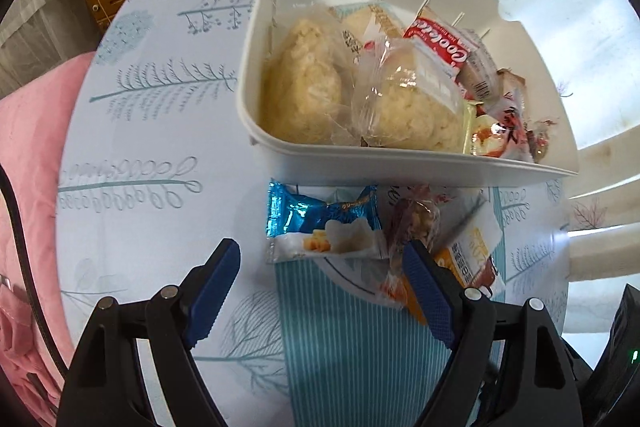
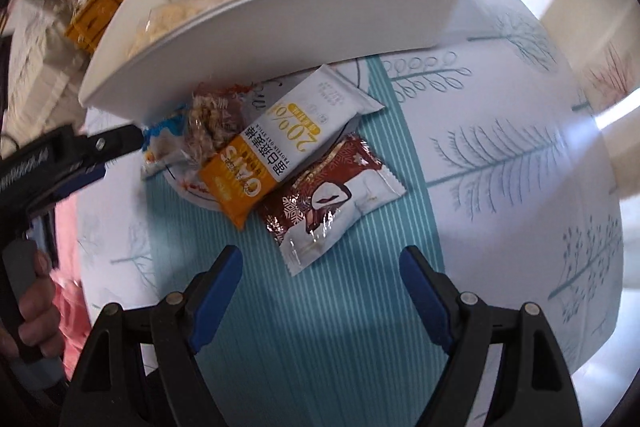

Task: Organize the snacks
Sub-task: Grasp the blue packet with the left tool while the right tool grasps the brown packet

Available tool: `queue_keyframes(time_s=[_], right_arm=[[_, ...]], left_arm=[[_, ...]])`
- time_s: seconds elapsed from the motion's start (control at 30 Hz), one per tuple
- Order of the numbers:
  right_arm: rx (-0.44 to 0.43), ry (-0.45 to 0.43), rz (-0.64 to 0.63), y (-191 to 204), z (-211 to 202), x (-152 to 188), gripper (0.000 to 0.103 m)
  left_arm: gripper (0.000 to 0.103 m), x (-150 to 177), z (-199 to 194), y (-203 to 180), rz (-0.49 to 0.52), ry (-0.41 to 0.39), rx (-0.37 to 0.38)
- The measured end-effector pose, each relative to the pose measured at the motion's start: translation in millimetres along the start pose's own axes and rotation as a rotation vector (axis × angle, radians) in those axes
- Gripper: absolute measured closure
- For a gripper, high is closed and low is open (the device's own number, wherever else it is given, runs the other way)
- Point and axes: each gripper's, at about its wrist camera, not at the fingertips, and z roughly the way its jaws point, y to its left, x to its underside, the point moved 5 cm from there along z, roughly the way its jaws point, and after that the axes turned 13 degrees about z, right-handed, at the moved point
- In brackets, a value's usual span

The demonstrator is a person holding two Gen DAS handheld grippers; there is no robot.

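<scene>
The bin point(image 1: 400, 163) is white. The bench cloth point(image 2: 500, 155) is pale with teal leaf prints and a teal striped band. Packets: blue-and-white point(image 1: 320, 227), orange-and-white point(image 2: 280, 147), brown-and-white point(image 2: 332, 203). Claw pads point(image 2: 216, 291) are blue.

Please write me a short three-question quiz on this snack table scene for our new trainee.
1. True or false: the white basket already holds several wrapped snacks.
2. Which packet lies nearest the right hand-held gripper?
A. blue packet
B. brown packet
C. orange oat bar
3. Fill in: the left hand-held gripper has its jaws ____, with nothing between the pads.

Key:
1. True: bread rolls and a red cookie pack lie inside it.
2. B: the brown packet lies just ahead of its fingertips.
3. Open.
</scene>
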Motion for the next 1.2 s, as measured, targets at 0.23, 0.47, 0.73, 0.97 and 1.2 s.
queue_keyframes(time_s=[0.23, 0.47, 0.73, 0.97, 1.2], right_arm=[[0.051, 0.003, -0.164, 14.6, 15.6, -1.3, 0.021], [0.069, -0.011, -0.272, 33.1, 28.4, -16.5, 0.021], [0.06, -0.011, -0.319, 37.9, 40.9, -33.8, 0.021], [0.091, -0.011, -0.337, 33.7, 47.1, -31.8, 0.04], [0.08, 0.001, -0.275, 24.9, 41.1, -38.9, 0.072]], left_arm=[[0.021, -5.3, 24.1, -0.5, -0.028, 0.019, -0.039], [0.024, -9.6, 43.4, 3.5, -0.058, 0.05, -0.07], [0.034, -18.7, 52.1, -7.5, -0.043, 0.036, -0.103], [0.046, -19.4, 44.0, -6.5, -0.055, 0.027, -0.093], [0.057, -12.0, 36.4, 4.9, -0.077, 0.026, -0.067]])
